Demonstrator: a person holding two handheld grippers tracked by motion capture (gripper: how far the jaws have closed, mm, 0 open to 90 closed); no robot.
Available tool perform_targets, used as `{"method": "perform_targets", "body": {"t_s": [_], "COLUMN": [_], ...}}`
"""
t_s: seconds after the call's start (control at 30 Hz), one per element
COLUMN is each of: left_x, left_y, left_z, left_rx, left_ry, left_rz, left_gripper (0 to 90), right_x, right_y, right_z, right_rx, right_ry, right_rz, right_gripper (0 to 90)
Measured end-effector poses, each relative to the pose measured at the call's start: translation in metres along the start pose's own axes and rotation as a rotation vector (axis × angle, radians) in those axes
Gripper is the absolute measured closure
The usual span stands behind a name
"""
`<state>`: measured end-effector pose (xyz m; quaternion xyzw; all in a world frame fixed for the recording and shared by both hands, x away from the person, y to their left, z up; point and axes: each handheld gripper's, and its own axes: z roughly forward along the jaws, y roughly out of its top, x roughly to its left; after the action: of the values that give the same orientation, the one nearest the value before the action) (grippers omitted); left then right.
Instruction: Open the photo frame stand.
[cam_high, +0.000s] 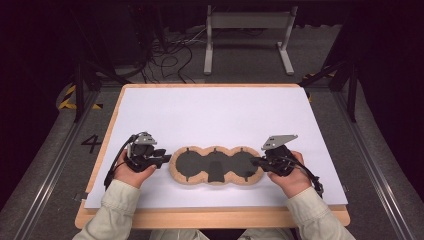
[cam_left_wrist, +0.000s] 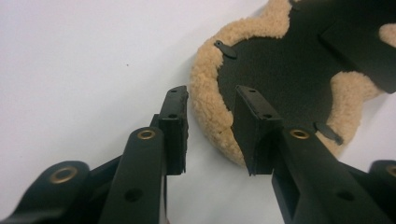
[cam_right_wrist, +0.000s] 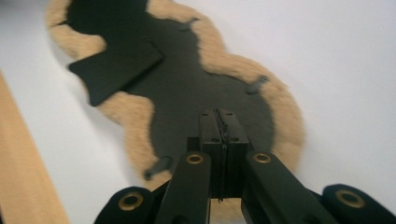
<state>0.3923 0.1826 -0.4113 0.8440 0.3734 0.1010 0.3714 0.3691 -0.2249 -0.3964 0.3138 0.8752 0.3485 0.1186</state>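
Fleece pad (cam_high: 216, 165): three-lobed, tan pile rim, black backing up, small black tabs at the edge; lies flat on the white sheet (cam_high: 210, 115) of the worktop (cam_high: 210, 218), near its front edge, between both grippers. Left gripper (cam_high: 162, 160): spread, straddling the pad's left rim, pads not pressing. Right gripper (cam_high: 256, 162): pressed together over the pad's right lobe; nothing visibly pinched.

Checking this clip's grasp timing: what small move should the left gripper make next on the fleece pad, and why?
Probably ease the left gripper forward and close. Its fingers stand apart astride the fleece pad edge without pressing it, while the right gripper is shut over the far end.
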Motion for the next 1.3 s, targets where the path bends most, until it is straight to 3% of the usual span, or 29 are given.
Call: {"method": "perform_targets", "body": {"t_s": [0.17,0.37,0.57,0.73,1.07,1.3], "left_x": [0.003,0.000,0.001,-0.001,-0.001,0.000], "left_y": [0.000,-0.001,-0.001,-0.001,-0.002,-0.003], "left_z": [-0.006,-0.015,-0.020,-0.023,-0.022,-0.022], "left_rx": [-0.057,-0.131,-0.158,-0.217,-0.214,-0.205], "left_ry": [-0.004,0.001,-0.008,-0.006,-0.005,-0.008], "left_rz": [-0.025,-0.009,-0.013,-0.015,-0.012,-0.014], "left_gripper": [57.3,58.3,57.2,57.1,56.1,55.8], "right_x": [0.020,0.041,0.053,0.057,0.061,0.066], "right_y": [0.007,0.014,0.016,0.017,0.012,0.006], "right_z": [0.004,0.012,0.022,0.030,0.045,0.057], "right_rx": [0.000,0.001,0.016,0.002,0.051,0.116], "right_ry": [0.049,0.124,0.175,0.187,0.216,0.236], "right_rz": [-0.049,-0.084,-0.103,-0.103,-0.093,-0.089], "right_gripper": [90.0,90.0,90.0,90.0,90.0,90.0]}}
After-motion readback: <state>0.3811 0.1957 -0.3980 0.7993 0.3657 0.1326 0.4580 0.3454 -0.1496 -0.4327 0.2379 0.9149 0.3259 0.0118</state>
